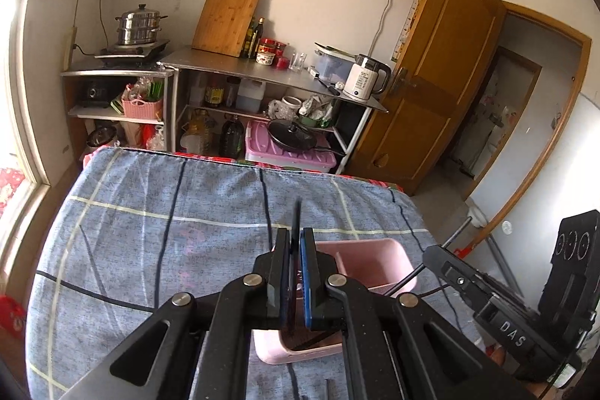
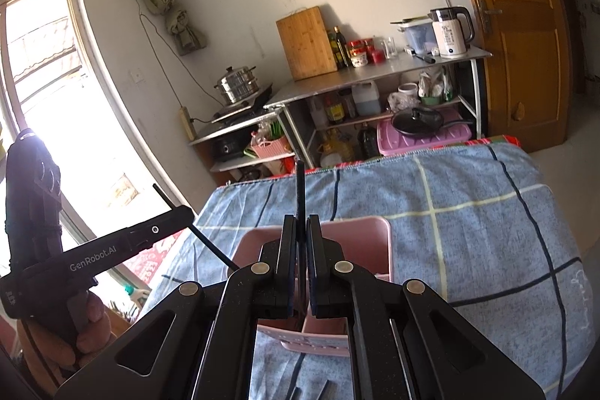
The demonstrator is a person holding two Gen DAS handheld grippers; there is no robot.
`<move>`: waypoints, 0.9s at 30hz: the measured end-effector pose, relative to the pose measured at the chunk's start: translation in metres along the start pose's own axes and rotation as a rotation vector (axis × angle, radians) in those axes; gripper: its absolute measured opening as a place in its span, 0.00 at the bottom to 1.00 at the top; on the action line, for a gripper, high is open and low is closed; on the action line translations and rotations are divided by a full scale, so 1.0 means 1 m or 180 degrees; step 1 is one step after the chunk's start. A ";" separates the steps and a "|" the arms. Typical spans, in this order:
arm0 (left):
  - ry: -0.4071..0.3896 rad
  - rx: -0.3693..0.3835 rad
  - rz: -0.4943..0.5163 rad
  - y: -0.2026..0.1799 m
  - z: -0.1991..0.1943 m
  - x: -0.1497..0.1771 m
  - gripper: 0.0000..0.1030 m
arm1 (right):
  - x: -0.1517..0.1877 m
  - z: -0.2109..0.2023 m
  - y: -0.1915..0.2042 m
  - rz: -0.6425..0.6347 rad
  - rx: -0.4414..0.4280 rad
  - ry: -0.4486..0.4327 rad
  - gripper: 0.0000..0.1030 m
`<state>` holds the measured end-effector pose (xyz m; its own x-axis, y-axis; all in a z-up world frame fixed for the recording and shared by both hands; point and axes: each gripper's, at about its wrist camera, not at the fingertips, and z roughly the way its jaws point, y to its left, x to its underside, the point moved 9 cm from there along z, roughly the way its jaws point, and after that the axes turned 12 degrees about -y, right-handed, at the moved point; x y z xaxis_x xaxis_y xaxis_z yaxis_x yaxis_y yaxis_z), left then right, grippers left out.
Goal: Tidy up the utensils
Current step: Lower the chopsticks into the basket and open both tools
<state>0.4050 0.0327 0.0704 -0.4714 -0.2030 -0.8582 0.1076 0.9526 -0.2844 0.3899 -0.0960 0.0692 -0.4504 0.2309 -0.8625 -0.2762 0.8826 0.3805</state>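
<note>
My left gripper (image 1: 296,242) and right gripper (image 2: 300,231) each pinch a thin black chopstick (image 1: 297,216) above the smooth pink bin (image 1: 375,261), lower centre.

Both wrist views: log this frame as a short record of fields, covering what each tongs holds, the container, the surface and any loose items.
left tongs: shut on a thin black utensil, pointing up
right tongs: shut on a black stick-like utensil, upright
container: pink bin, below both tongs
surface: blue plaid cloth
loose items: dark pieces on the cloth at the near edge; too cropped to identify
stage: neither held utensil released into the bin yet
</note>
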 end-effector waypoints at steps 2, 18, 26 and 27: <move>-0.0012 -0.0031 0.0066 0.000 -0.002 0.001 0.07 | 0.002 -0.001 -0.001 -0.0024 0.0014 0.0021 0.05; -0.0412 -0.0120 0.0244 -0.001 -0.085 0.012 0.23 | -0.008 -0.072 -0.007 -0.0242 0.0123 -0.0220 0.15; -0.0385 -0.0005 0.0315 -0.019 -0.129 0.068 0.23 | 0.028 -0.123 -0.008 -0.0349 0.0182 -0.0259 0.15; -0.0374 0.0010 0.0315 -0.021 -0.133 0.076 0.23 | 0.036 -0.128 -0.008 -0.0375 0.0200 -0.0229 0.15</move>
<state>0.2502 0.0278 0.0678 -0.3528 -0.1333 -0.9262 0.1515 0.9686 -0.1971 0.2672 -0.1469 0.0781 -0.3553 0.1508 -0.9225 -0.2688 0.9287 0.2554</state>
